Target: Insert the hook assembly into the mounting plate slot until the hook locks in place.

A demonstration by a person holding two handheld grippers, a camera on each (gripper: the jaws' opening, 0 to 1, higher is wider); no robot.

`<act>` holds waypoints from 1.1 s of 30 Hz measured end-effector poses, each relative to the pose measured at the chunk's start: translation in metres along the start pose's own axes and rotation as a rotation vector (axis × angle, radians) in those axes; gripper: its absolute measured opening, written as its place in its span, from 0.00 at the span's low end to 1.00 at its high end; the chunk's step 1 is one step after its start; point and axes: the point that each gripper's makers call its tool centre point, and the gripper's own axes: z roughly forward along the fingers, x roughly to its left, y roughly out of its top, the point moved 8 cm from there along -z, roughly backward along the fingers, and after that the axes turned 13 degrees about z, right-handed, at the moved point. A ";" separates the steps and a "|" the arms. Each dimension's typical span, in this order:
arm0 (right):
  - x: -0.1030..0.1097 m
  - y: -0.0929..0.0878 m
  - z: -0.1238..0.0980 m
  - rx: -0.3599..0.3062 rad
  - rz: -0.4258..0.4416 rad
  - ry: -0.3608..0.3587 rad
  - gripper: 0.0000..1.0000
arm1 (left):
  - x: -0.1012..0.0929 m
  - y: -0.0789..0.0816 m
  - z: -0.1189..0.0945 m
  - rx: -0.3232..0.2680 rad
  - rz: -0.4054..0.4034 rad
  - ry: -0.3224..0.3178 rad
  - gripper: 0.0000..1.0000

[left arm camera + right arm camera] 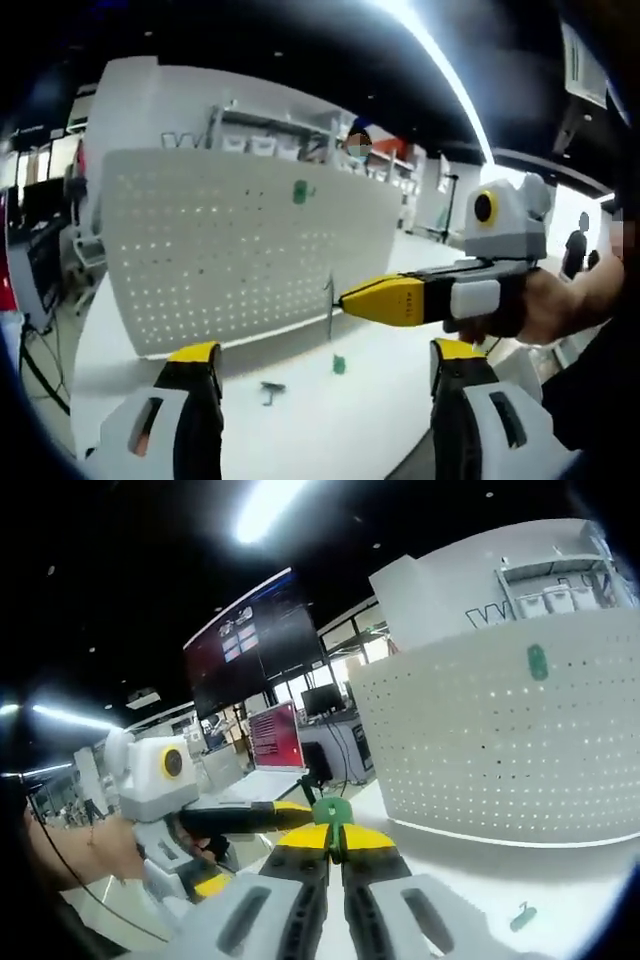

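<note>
White pegboard mounting plate standing upright on a white table, well ahead of the left gripper and across its whole forward field. Left gripper's yellow-tipped jaws spread wide apart at the bottom of the left gripper view, nothing between them. Green piece already fixed high on the plate, up and ahead of those open jaws. Small green clip lying on the table just ahead of the gap between the jaws; dark metal hook piece lying a little to its left, closer to the left jaw. Right gripper reaching in from the right in the left gripper view, held in a person's hand, jaws closed together on a thin metal hook that hangs down from the tip, near the plate's lower edge but whether touching it cannot be told. In the right gripper view, right gripper with jaws pressed nearly together, pinching the hook assembly's green head at the tips. Plate to the right of and beyond those closed jaws, green piece high on it. Another small green part on the table to the lower right of the jaws. Left gripper coming in from the left, just beside the right gripper's tips.
</note>
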 end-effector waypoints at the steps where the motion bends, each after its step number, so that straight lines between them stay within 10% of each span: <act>1: -0.001 0.000 0.000 -0.001 -0.003 -0.002 0.00 | 0.000 0.000 0.000 -0.004 -0.002 -0.001 0.91; 16: -0.019 0.021 -0.007 -0.130 -0.085 -0.132 0.00 | -0.005 0.001 0.000 -0.032 0.009 -0.020 1.00; 33: -0.080 0.082 -0.003 -0.315 -0.169 -0.299 0.00 | 0.000 -0.001 -0.003 -0.037 -0.009 0.009 0.99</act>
